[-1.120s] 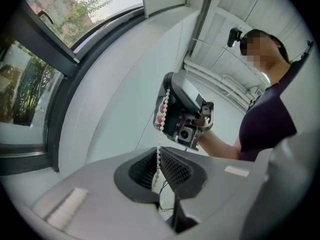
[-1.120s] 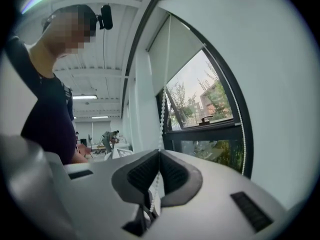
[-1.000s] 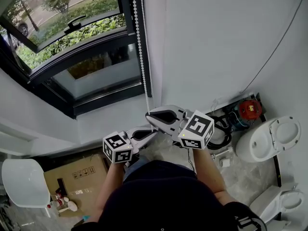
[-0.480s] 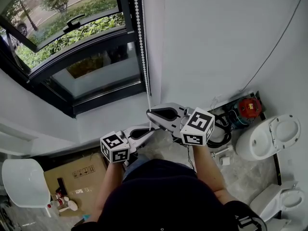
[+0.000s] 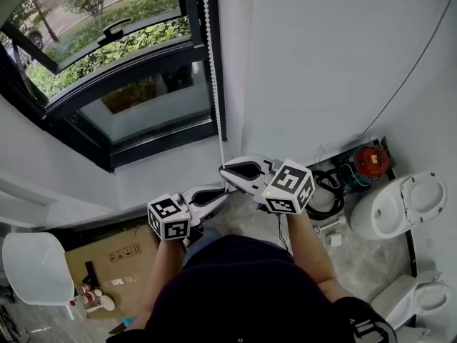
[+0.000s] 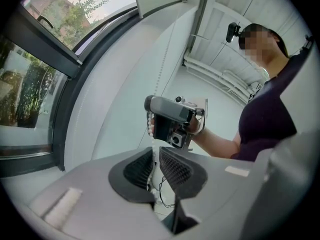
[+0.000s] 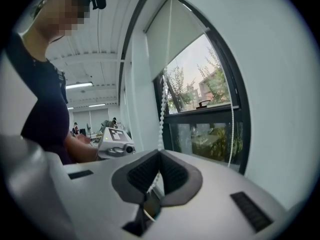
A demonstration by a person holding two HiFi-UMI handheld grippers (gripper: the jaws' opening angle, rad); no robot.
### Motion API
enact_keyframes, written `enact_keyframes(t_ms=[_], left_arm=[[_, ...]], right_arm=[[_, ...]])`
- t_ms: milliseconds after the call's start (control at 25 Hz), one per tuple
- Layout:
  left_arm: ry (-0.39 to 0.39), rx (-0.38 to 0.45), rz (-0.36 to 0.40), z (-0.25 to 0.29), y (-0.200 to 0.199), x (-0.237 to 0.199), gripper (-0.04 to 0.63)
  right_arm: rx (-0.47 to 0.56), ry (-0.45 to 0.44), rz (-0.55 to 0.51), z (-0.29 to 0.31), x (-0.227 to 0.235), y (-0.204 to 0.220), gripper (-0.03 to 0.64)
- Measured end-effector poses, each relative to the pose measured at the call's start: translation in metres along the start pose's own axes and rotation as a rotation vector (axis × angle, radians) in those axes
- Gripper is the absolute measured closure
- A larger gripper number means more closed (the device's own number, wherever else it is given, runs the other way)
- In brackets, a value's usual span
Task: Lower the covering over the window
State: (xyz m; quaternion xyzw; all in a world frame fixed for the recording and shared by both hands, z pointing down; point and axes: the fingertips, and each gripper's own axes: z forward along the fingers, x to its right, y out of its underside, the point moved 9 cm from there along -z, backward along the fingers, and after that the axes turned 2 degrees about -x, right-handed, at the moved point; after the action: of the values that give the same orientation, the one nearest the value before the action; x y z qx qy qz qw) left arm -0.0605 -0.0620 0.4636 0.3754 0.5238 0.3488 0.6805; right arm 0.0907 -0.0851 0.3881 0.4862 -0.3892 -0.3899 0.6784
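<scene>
Roller blind (image 7: 172, 39) sits high and covers only the upper part of the window (image 5: 136, 98). Most of the glass is bare, so the lowering looks far from done. Step in hand, my read: hand-over-hand pull on the bead chain (image 5: 212, 70).

To do it well:
- Pull straight down along the chain's own line, not out from the wall (image 5: 321, 63), so beads don't skip at the top.
- Free one gripper at a time, with the other holding tension.
- Regrip higher and use short strokes.
- Check that this strand drops the blind and doesn't raise it. Can't tell which from here.

Right gripper (image 5: 228, 170): jaws pressed together on the chain, with beads entering right at the tips.

Left gripper (image 5: 218, 195): jaws nearly together with a thin gap, and the chain runs between the pads. Reads as a light pinch on the same strand.

Left sits just below and beside right, both near the wall under the window's lower right corner. The blind is well above both grippers and touches neither. The chain is the only link, running from the jaw tips up along the window's right edge.
</scene>
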Motion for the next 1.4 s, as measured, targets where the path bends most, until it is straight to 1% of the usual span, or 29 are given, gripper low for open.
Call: enact_keyframes(t_ms=[40,120,200,280,440,560,600,760,1000,1160,1200,1280,1400], left_arm=[[-0.007,-0.002,-0.002,-0.001,0.001,0.000,0.564],[-0.022,0.008,-0.010,-0.005,0.001,-0.002,0.532],[-0.038,0.037,-0.018,-0.009,-0.002,-0.005,0.506],[-0.048,0.070,-0.024,-0.014,-0.005,-0.005,0.501],[-0.063,0.111,-0.017,-0.022,-0.013,-0.002,0.497],[-0.066,0.140,-0.013,-0.027,-0.020,0.003,0.497],[-0.071,0.150,-0.013,-0.028,-0.023,0.005,0.497],[-0.072,0.179,-0.007,-0.031,-0.031,0.008,0.497],[-0.051,0.181,0.008,-0.024,-0.036,0.007,0.497],[-0.031,0.171,0.017,-0.017,-0.038,0.007,0.497],[-0.026,0.167,0.017,-0.015,-0.038,0.008,0.497],[-0.017,0.159,0.014,-0.013,-0.037,0.007,0.497],[-0.004,0.154,0.016,-0.009,-0.039,0.006,0.497]], right_arm=[[0.007,-0.012,0.023,0.001,-0.001,0.004,0.603],[0.039,-0.034,0.062,0.000,-0.002,0.008,0.603],[0.040,-0.040,0.058,0.001,-0.001,0.007,0.603],[0.027,-0.043,0.045,0.002,0.001,0.005,0.603],[0.022,-0.077,0.059,0.004,0.000,0.008,0.603],[-0.073,-0.086,0.031,0.010,-0.003,0.022,0.603],[-0.090,-0.091,0.034,0.012,-0.005,0.029,0.603],[-0.044,-0.127,0.095,0.014,-0.010,0.040,0.603],[-0.052,-0.130,0.102,0.011,-0.008,0.043,0.603],[-0.215,-0.095,0.048,0.016,-0.014,0.068,0.603],[-0.220,-0.096,0.063,0.016,-0.015,0.074,0.603],[-0.195,-0.100,0.100,0.013,-0.015,0.080,0.603],[-0.194,-0.099,0.102,0.011,-0.011,0.079,0.603]])
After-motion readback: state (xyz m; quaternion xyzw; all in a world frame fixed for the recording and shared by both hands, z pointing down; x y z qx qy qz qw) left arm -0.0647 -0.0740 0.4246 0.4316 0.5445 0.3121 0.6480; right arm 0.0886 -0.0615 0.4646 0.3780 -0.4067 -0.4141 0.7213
